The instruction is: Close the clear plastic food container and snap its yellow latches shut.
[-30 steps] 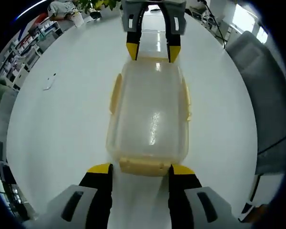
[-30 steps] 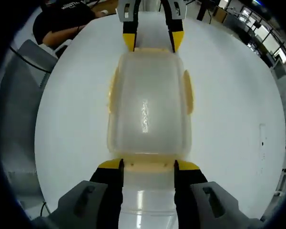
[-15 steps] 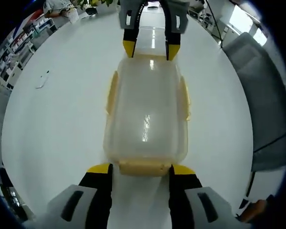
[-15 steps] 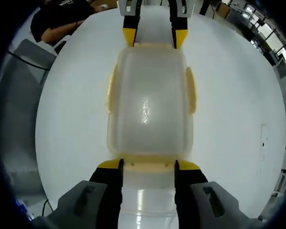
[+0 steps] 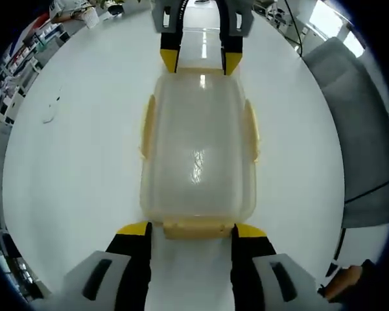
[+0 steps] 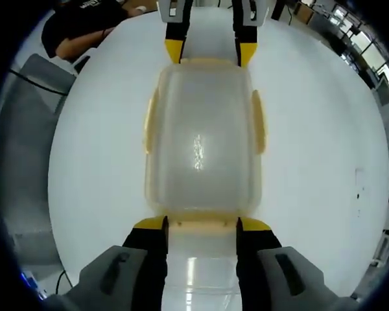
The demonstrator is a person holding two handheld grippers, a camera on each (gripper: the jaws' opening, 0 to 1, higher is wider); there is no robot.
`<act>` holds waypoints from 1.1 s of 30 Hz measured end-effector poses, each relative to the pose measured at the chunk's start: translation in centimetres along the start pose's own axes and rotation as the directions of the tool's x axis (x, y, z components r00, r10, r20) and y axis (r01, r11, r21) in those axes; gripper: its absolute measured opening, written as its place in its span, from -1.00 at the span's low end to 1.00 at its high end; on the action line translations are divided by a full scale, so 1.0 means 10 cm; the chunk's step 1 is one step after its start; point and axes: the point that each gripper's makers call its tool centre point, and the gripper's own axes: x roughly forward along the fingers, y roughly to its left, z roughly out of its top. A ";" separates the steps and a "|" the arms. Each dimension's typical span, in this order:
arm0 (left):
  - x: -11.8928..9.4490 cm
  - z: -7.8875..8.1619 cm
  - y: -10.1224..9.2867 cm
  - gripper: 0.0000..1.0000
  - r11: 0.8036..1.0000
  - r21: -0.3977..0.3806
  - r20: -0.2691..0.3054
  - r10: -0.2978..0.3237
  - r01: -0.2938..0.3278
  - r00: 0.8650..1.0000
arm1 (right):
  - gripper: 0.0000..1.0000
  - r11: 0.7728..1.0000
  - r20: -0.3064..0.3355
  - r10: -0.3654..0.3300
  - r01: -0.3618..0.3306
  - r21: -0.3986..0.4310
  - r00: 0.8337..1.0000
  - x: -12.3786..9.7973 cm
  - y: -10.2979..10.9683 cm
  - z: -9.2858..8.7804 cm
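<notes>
The clear plastic food container (image 5: 198, 155) sits lidded on the white table (image 5: 78, 168); the left gripper (image 5: 190, 229) and right gripper (image 6: 201, 224), both spread, bracket opposite end latches (image 6: 203, 221), apparently to press them.

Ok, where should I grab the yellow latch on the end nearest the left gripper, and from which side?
Take the yellow end latch across its width, coming straight in from the container's short end. It is a flat tab lying between the left gripper's open jaws.
</notes>
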 end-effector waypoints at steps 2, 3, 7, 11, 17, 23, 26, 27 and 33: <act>0.00 0.00 0.00 -0.16 1.000 0.002 0.003 -0.001 0.001 1.000 | -0.24 1.000 -0.015 -0.003 0.004 0.006 1.000 0.00 0.00 0.00; 0.00 0.00 -0.01 -0.17 1.000 0.003 0.005 -0.002 0.002 1.000 | -0.24 1.000 -0.016 -0.004 0.004 0.007 1.000 0.00 0.00 0.00; 0.00 0.01 -0.03 -0.22 1.000 0.004 0.003 -0.003 0.003 1.000 | -0.24 1.000 -0.023 -0.003 0.003 0.008 1.000 0.00 -0.01 -0.01; -0.01 0.01 -0.05 -0.32 1.000 0.011 0.003 -0.006 0.006 1.000 | -0.24 1.000 -0.026 -0.003 0.003 0.012 1.000 0.00 -0.02 -0.01; -0.01 0.01 -0.06 -0.33 1.000 0.003 0.006 -0.005 0.005 1.000 | -0.25 1.000 -0.034 -0.002 0.002 0.006 0.999 0.01 -0.03 -0.01; 0.00 0.00 -0.05 -0.32 1.000 0.005 -0.018 -0.004 0.004 1.000 | -0.25 1.000 -0.060 -0.002 0.002 0.003 0.998 0.02 -0.04 -0.02; 0.00 -0.01 -0.05 -0.32 1.000 0.009 -0.029 -0.006 0.006 1.000 | -0.24 1.000 -0.084 -0.001 0.001 0.003 0.996 0.02 -0.03 -0.02; 0.00 -0.01 -0.05 -0.32 1.000 0.010 -0.029 -0.007 0.007 1.000 | -0.24 1.000 -0.090 -0.001 0.001 0.004 0.996 0.02 -0.03 -0.03; -0.01 -0.01 -0.05 -0.31 1.000 0.002 -0.035 -0.004 0.004 0.999 | -0.23 1.000 -0.087 0.004 -0.004 -0.002 0.996 0.01 -0.02 -0.03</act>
